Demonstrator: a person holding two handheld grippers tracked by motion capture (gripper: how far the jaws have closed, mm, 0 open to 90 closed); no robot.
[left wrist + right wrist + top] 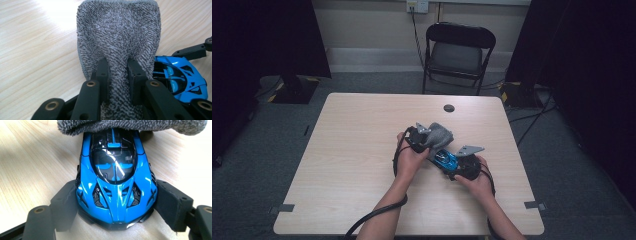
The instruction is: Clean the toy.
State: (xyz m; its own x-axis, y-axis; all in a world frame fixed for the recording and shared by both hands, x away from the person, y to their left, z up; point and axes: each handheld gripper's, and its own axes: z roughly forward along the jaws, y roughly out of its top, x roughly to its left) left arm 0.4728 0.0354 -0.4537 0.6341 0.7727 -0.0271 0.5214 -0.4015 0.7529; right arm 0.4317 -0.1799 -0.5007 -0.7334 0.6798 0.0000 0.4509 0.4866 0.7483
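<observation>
- The left claw pinches a bunched fold of the grey cloth, its jaws pressed tight on it; that grip gathers the cloth into a pad that can be rubbed over something.
- The rest of the cloth fans out ahead of those jaws and drapes over one end of the blue toy car, seemingly to wipe it.
- The right claw clamps the car by both flanks at the other end, jaws wide around the body; this likely keeps the car from sliding under the cloth.
- The car sits on the table, near the middle, between both hands.
- A black folding chair stands beyond the table's far edge.
</observation>
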